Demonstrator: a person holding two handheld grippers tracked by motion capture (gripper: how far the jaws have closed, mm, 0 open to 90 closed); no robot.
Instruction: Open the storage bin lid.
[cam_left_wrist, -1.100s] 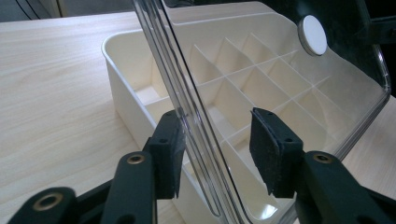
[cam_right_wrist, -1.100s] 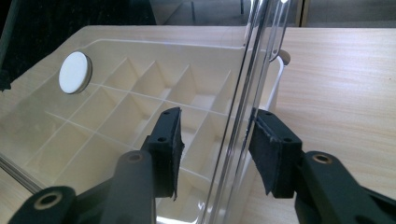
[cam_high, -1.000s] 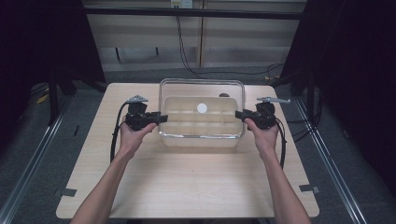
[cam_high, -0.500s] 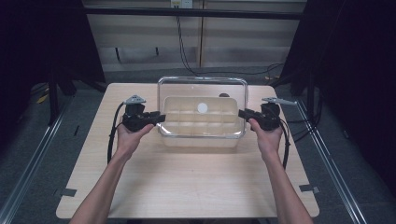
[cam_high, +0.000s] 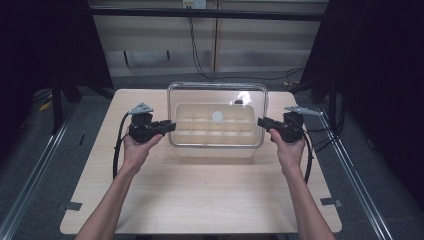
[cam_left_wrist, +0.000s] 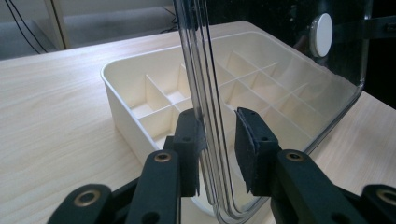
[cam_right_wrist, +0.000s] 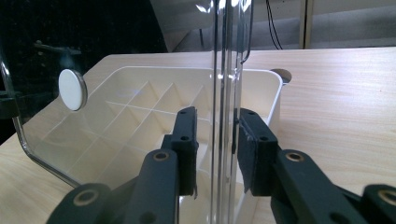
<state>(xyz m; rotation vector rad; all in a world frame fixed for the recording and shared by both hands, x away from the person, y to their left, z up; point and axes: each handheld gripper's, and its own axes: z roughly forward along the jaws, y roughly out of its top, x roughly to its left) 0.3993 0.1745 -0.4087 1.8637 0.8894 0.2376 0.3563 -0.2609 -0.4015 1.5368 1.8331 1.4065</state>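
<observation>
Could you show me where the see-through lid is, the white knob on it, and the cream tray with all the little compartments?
clear lid (cam_high: 252, 97): high view, its upper right part.
white knob (cam_high: 217, 116): high view, centre of the round disc.
cream divided tray (cam_left_wrist: 119, 100): left gripper view, its outer side wall.

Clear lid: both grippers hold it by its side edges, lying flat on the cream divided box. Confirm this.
Not flat. The clear lid is lifted off the cream divided box, as the high view shows. The left gripper and right gripper do hold its side edges.
</observation>
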